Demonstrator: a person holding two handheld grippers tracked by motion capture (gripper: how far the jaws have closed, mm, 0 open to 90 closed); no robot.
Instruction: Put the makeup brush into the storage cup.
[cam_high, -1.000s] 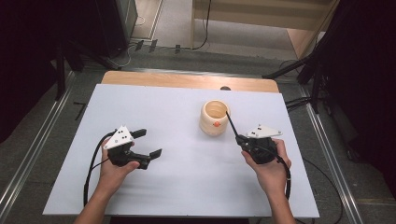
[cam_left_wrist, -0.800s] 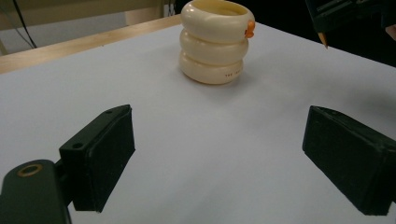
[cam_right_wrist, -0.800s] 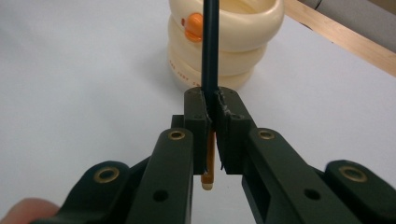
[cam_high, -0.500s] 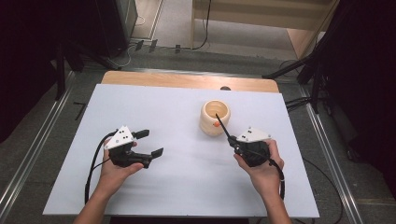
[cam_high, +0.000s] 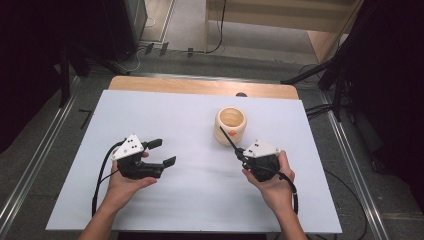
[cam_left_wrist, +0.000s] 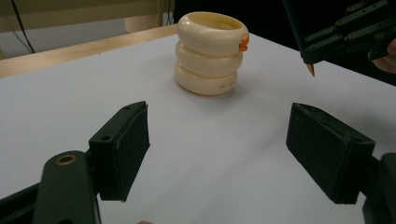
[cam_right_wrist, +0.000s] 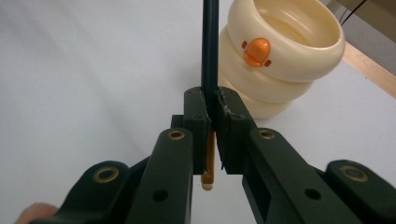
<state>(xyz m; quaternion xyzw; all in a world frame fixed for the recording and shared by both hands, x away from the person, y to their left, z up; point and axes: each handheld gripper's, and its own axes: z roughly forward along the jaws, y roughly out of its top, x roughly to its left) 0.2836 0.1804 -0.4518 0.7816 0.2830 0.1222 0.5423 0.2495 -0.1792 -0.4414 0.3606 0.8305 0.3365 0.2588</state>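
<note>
- High view: on the white counter (cam_high: 150, 120) we hold a pencil (cam_high: 227, 138) in the right gripper (cam_high: 239, 154), just beside the cream holder (cam_high: 230, 126).
- Left gripper view: the left gripper (cam_left_wrist: 217, 149) has its fingers apart and empty, though they have just been narrowing.
- Right gripper view: fingers (cam_right_wrist: 196, 126) clamped mid-shaft on the pencil; we judge it light, stiff and slippery.

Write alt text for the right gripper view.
The right gripper is shut on a dark pencil that points up past a cream ringed holder with an orange knob, which stands on a white table.
</note>
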